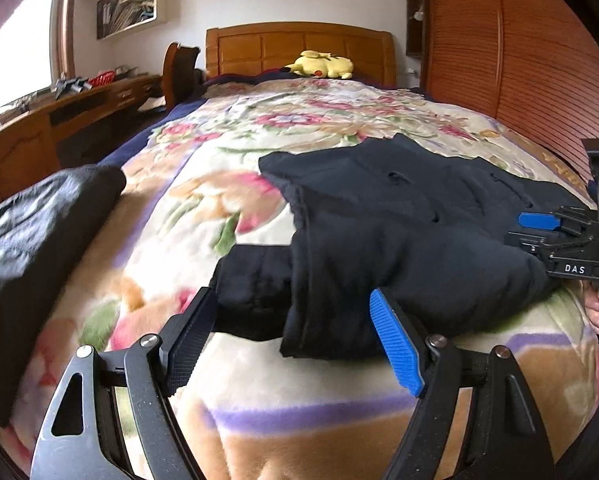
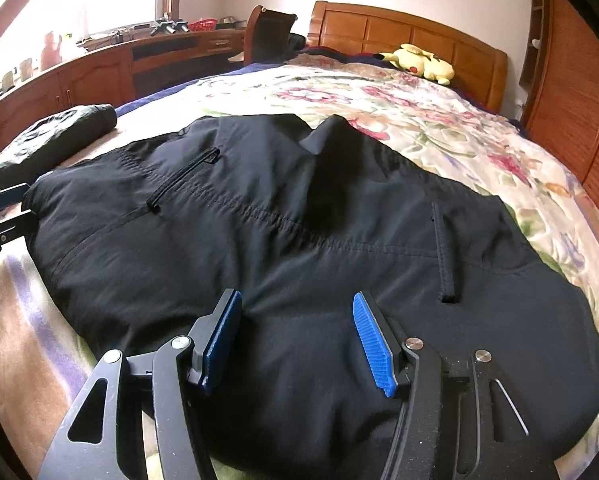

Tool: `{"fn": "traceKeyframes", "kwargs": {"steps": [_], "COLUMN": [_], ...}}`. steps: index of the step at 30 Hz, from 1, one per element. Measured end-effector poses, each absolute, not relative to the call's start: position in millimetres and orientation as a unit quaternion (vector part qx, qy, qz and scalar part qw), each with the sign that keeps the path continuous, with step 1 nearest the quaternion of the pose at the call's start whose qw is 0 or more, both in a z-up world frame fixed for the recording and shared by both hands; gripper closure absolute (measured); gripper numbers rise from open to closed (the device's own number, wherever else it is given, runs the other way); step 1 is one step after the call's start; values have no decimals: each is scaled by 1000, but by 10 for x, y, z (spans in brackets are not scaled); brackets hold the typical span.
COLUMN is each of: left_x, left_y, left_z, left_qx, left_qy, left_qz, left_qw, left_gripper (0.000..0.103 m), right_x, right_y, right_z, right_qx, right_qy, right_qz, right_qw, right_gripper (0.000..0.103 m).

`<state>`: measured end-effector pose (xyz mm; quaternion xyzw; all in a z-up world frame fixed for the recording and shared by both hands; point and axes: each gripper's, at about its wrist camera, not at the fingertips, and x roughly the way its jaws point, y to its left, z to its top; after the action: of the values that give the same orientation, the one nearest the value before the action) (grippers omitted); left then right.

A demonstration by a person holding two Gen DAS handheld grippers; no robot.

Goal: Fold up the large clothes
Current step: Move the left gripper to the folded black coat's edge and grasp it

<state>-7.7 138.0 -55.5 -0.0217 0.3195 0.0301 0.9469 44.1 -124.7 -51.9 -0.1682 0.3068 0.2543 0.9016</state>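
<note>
Trousers (image 2: 299, 240) lie thick on the bed (image 1: 319, 120); with both sets of fingers (image 1: 397, 344) (image 2: 369, 340) wide and empty, I may pinch only the top layer.

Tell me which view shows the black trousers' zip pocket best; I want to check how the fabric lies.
The right wrist view: the zip pocket sits clear and sharp on the black trousers, with stitching visible. The left wrist view sees the trousers edge-on and blurred, the pocket only a faint dark slit.
</note>
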Motion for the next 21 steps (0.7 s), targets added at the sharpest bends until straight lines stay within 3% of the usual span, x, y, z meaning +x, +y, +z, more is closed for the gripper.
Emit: {"fn": "traceKeyframes", "kwargs": {"steps": [21], "left_x": [14], "left_y": [1391], "left_z": [-687], "left_qx": [-52], "left_qy": [352], "left_qz": [38], "left_qw": [934], "left_gripper": [20], "right_x": [157], "right_y": [-1600], "right_z": [-439], "right_qx": [-145], "right_qy": [301], "right_qz": [274], "right_qw": [902], "right_gripper": [42]}}
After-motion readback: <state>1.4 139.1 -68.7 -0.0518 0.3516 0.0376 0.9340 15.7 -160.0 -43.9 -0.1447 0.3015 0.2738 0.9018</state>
